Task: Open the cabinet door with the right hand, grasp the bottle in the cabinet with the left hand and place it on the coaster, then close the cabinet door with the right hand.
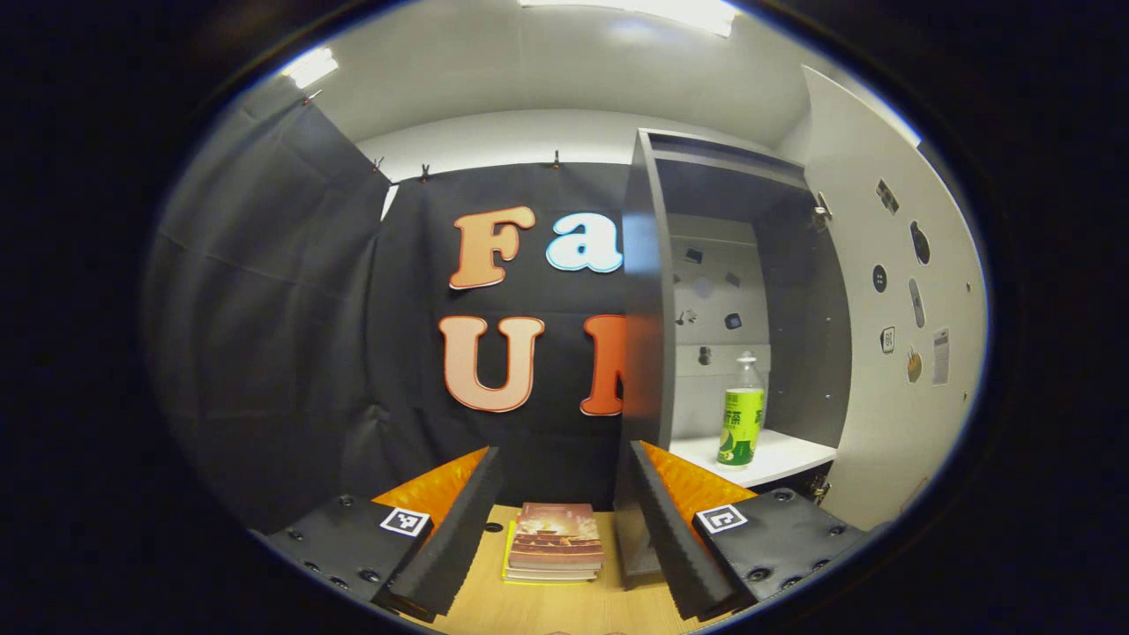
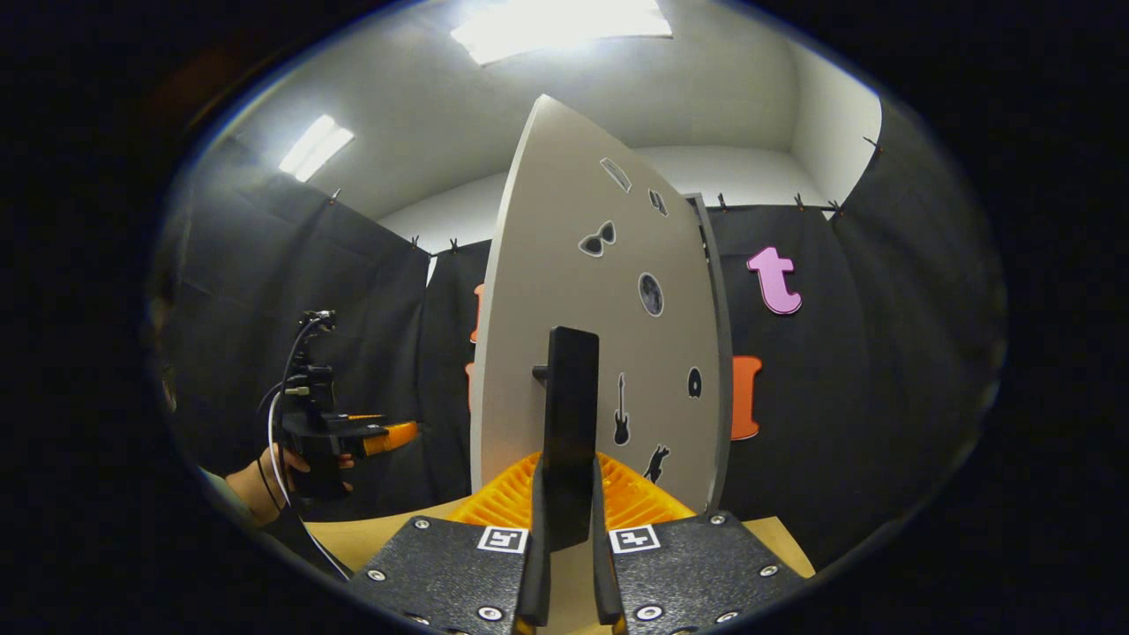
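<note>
In the left gripper view we see the bottle (image 1: 741, 413) upright on the white shelf (image 1: 785, 454) inside the open cabinet (image 1: 648, 291), ahead and to the right of our left tool (image 1: 564, 503). It is well apart from the fingers and off the line between them. The cabinet's near side wall stands just beyond the right finger (image 1: 661, 520), between the tool's gap and the shelf. The door (image 1: 882, 309) is swung wide to the right, its inner face dotted with small stickers.

On the wooden table (image 1: 564, 608), straight ahead between the fingers, lies a stack of books (image 1: 556, 542), near the foot of the cabinet. Black cloth hangs behind.

Our left tool is wide open and holds nothing; neither finger touches anything we can see.

In the right gripper view the door (image 2: 564, 291) stands edge-on to us, its outer face carrying sticker shapes such as glasses and a guitar. Its dark upright handle (image 2: 569, 432) sits between the fingers of our right tool (image 2: 569, 538), which are closed narrowly around it, both seeming to press on its sides. Farther off to the left in this view, a hand (image 2: 282, 472) holds the left tool (image 2: 388, 435) above the table (image 2: 379, 534), well apart from the door.
</note>
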The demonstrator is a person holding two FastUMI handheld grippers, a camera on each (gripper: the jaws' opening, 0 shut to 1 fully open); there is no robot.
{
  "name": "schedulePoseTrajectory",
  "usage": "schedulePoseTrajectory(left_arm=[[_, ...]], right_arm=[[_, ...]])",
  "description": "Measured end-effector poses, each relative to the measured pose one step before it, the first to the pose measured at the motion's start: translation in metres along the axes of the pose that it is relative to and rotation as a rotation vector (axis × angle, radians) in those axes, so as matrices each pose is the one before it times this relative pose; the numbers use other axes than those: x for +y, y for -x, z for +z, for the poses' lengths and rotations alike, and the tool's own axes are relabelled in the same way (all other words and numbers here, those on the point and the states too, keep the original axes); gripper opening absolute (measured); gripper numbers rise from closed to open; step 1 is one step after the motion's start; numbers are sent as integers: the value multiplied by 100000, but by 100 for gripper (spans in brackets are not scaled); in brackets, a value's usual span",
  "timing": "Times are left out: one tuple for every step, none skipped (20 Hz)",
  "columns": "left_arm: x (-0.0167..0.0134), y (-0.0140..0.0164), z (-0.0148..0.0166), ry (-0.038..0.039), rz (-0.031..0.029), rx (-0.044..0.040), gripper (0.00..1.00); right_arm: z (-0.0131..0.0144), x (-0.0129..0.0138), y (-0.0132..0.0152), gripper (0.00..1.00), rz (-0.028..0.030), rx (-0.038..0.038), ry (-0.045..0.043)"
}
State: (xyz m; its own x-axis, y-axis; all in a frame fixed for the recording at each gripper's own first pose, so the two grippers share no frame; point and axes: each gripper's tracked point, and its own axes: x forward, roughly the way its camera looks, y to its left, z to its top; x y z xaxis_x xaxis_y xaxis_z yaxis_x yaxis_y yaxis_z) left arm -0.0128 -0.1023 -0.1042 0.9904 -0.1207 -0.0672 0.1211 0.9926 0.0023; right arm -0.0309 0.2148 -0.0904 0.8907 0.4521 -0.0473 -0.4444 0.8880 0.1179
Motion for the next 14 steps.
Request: schedulePoseTrajectory(left_arm=[[-1237,-531,-644,-167,-2066,1368,94],[-1210,-521,-464,-56,-2177,1067,94],[-1109,-416,-188,-146,-2004,365,94],[-1209,-449,-85,-153,-1657,-98,95],[-944,-289,-42,184,-1846,-400,96],[-1125,-632,-10,531,-1791,-208,93],[-1219,-549,-267,437,-1783,323,93],[-1131,-592,-261,285,-1631,714,96],[-1006,-567,-256,124,-1569,583,96],[-958,-729,-162,-198,-1507,464,96],[-729,-451,-38,-281,-937,226,95],[-696,-517,-51,-270,-729,278,94],[-764,-755,-333,-113,-737,500,94],[-733,-659,-275,-316,-1043,897,93]], right_arm=[[29,-184,3,20,-1191,-689,50],[-16,-93,-68,20,-1135,-559,-349],[-56,-106,28,21,-910,-378,45],[43,-127,1,23,-1117,-586,732],[-6,-182,21,23,-1315,-520,1702],[41,-137,-157,29,-1583,-563,2061],[8,-46,-73,25,-1466,-630,2031],[138,-45,-176,25,-785,-633,2225],[119,200,0,25,-48,-943,1465],[294,127,20,25,368,-1091,885],[252,245,94,25,784,-1269,721],[377,256,126,25,669,-1500,1053],[415,178,97,25,45,-1926,1326],[445,35,-31,26,-846,-1585,1779]])
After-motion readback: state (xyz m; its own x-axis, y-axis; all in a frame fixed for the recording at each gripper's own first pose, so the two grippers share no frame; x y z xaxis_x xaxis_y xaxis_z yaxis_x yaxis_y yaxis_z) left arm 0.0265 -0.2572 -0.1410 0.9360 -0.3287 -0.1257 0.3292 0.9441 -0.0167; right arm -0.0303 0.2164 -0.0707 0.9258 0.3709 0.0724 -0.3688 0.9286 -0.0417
